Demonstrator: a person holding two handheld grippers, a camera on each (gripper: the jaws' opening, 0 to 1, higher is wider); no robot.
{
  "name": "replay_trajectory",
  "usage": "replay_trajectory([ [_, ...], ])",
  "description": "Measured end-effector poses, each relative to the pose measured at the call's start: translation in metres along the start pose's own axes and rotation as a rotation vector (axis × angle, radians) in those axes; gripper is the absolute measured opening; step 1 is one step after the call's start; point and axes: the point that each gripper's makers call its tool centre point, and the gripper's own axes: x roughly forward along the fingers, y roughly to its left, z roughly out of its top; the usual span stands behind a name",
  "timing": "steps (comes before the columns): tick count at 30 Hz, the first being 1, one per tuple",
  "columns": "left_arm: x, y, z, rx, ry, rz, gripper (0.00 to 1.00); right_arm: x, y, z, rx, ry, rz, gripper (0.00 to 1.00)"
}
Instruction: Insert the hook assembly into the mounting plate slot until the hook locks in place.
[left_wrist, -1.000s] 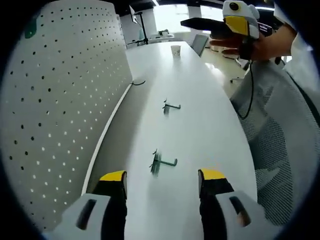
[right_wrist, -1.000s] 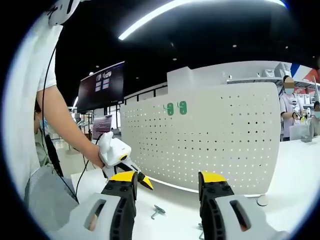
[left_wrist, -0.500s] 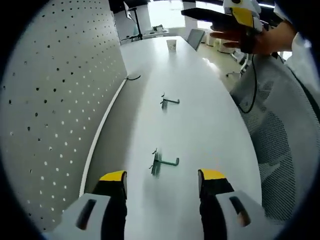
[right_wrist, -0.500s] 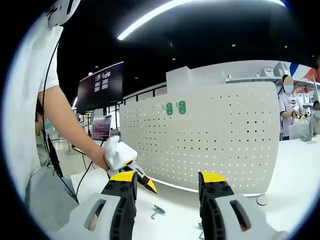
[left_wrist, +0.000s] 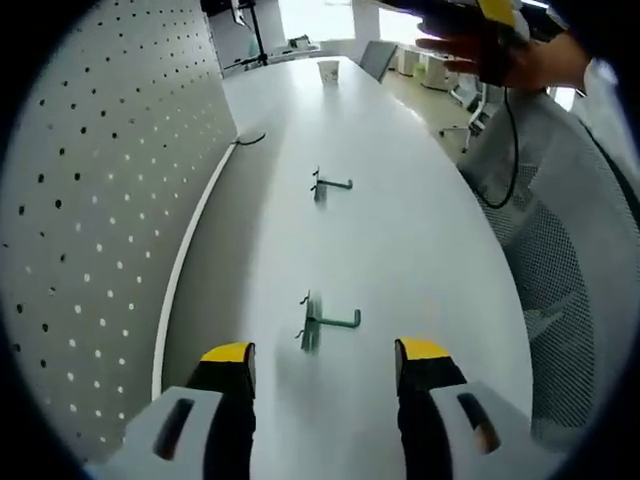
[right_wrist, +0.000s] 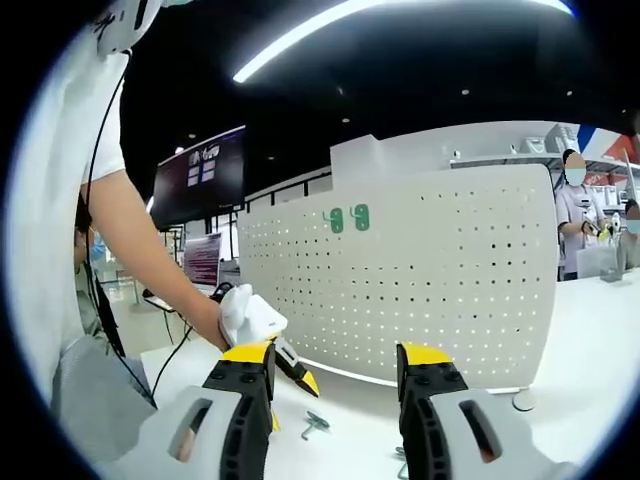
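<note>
Two green hooks on the white table in the left gripper view: one low at centre (left_wrist: 325, 324), one higher up (left_wrist: 328, 185). One white pegboard (left_wrist: 90, 220) along the left. One paper cup (left_wrist: 329, 72) at top centre. One mesh chair (left_wrist: 560, 270) at right. Two green tags (right_wrist: 347, 217) on the pegboard, upper centre of the right gripper view. Possibly two bystanders (right_wrist: 578, 225) at far right.

Two hooks (left_wrist: 328, 322) (left_wrist: 330, 185) on the table (left_wrist: 400, 240), pegboard (left_wrist: 90, 200) along its left edge.
</note>
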Motion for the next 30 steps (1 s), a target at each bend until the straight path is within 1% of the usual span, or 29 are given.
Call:
replay_trajectory([
  [10,0.008,0.0,-0.001,0.002,0.021,-0.02,0.57,0.001,0.0,0.001,0.002,-0.002,0.0,0.47],
  [21,0.019,-0.002,-0.008,0.01,0.055,-0.043,0.55,-0.001,-0.005,0.002,0.009,-0.013,-0.013,0.47],
  [23,0.02,-0.001,-0.011,0.018,0.069,-0.045,0.54,-0.002,-0.005,0.002,0.011,-0.015,-0.016,0.47],
  [24,0.02,-0.001,-0.008,0.011,0.055,-0.045,0.54,-0.002,-0.005,0.002,0.011,-0.015,-0.016,0.47],
  [25,0.02,0.0,-0.009,0.014,0.061,-0.044,0.54,-0.002,-0.005,0.002,0.01,-0.015,-0.017,0.46],
  [30,0.023,0.001,-0.007,0.007,0.054,-0.049,0.54,-0.002,-0.005,0.002,0.014,-0.015,-0.015,0.46],
])
